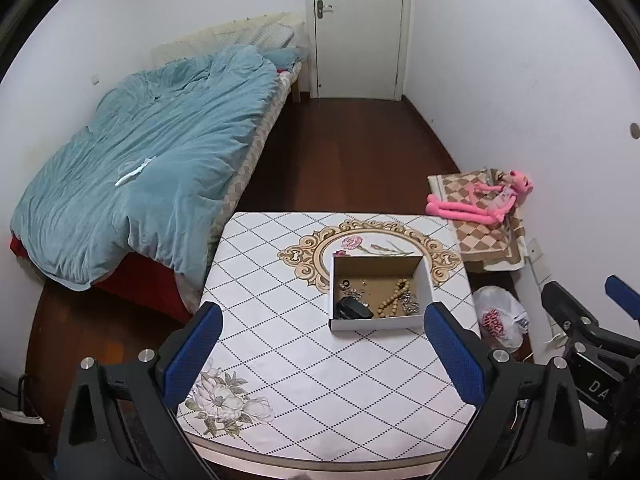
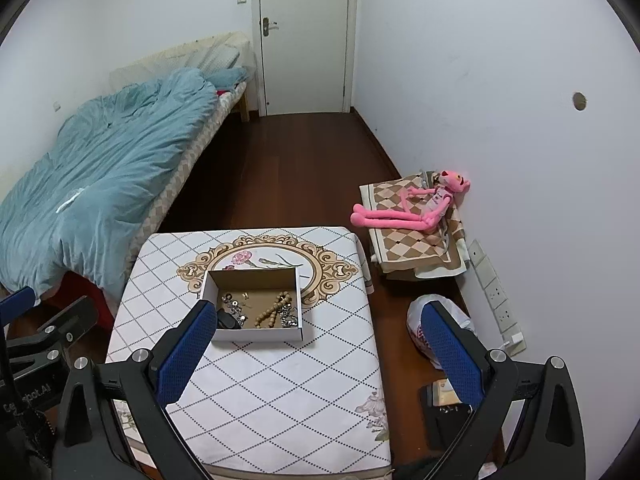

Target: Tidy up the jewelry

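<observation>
An open white cardboard box (image 1: 424, 280) (image 2: 208, 284) sits on the patterned table (image 1: 288, 360) (image 2: 272, 392). Inside lie a wooden bead bracelet (image 1: 394, 298) (image 2: 276, 310), silver chains (image 1: 410, 306) (image 2: 290, 318), small metal pieces (image 1: 354, 288) (image 2: 234, 302) and a black item (image 1: 354, 309) (image 2: 227, 319). My left gripper (image 1: 324, 354) is open and empty, held above the table's near half, short of the box. My right gripper (image 2: 320, 352) is open and empty, over the table's near right side; its left finger (image 2: 184, 356) overlaps the box's near left corner in view.
A bed with a blue duvet (image 1: 140, 168) (image 2: 92, 168) stands left of the table. A pink plush toy (image 1: 480, 200) (image 2: 408, 208) lies on a checkered cloth at the right wall. A white plastic bag (image 1: 500, 316) (image 2: 424, 320) sits on the wooden floor right of the table.
</observation>
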Demonstrator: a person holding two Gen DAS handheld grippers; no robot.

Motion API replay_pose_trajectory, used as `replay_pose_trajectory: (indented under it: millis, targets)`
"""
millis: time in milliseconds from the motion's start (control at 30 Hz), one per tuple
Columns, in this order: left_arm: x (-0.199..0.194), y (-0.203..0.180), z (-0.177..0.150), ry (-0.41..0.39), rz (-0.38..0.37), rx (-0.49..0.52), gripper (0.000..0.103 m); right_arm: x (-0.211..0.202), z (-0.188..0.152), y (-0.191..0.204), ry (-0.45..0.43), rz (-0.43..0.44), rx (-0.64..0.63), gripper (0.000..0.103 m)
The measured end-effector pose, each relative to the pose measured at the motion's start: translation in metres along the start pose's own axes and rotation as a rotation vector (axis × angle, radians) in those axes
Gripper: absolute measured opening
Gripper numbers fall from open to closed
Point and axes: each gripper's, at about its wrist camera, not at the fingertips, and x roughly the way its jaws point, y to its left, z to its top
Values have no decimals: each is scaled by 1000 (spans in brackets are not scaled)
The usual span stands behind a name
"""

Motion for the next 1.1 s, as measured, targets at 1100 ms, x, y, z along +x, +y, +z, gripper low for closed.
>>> replay_pose_trajectory:
  millis: [1100]
  targets:
    - [45,0,5,89,24,6,103,54,5,8,121,-9,-42,103]
